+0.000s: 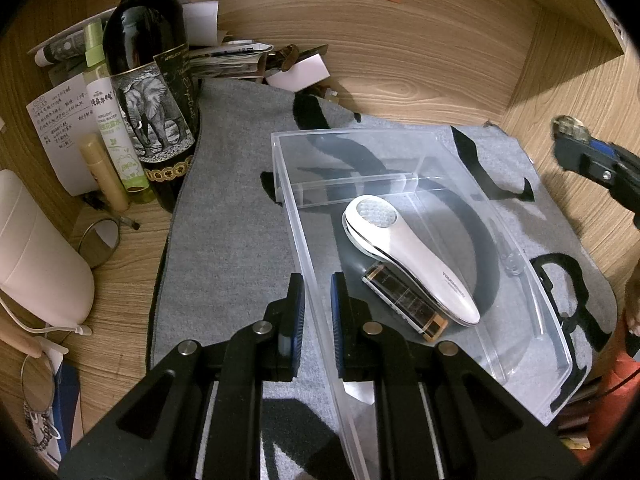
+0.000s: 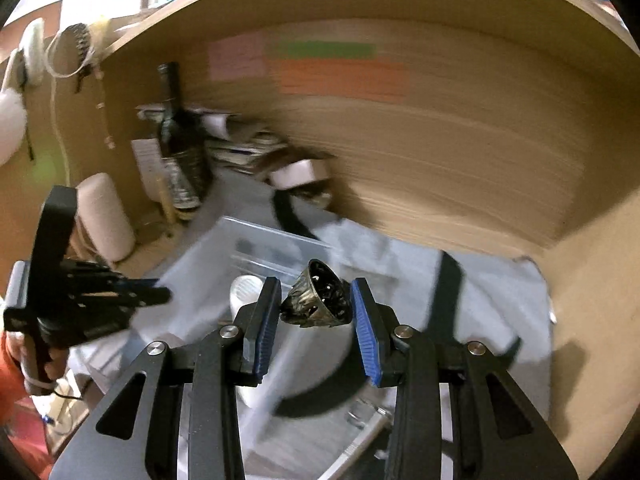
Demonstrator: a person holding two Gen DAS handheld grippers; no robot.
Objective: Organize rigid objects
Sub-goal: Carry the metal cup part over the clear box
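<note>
A clear plastic box [image 1: 352, 136] lies on a grey mat [image 1: 224, 220]. Inside it are a white handheld device [image 1: 412, 264] and a black-and-gold harmonica [image 1: 404, 300], side by side. My left gripper [image 1: 316, 300] is shut on the box's left wall, one finger inside and one outside. My right gripper [image 2: 315, 286] is shut on a small ornate bronze cup [image 2: 316, 300] and holds it in the air above the box [image 2: 256, 232]. In the left wrist view the right gripper [image 1: 580, 148] shows at the right edge, off the box's far right corner. The right wrist view is motion-blurred.
A dark wine bottle [image 1: 148, 80] with an elephant label, a green spray bottle [image 1: 108, 120] and a cream tube [image 1: 104, 176] stand at the back left. A white rounded object [image 1: 36, 248] lies at the left. Papers and a white block [image 1: 298, 72] pile against the wooden back wall.
</note>
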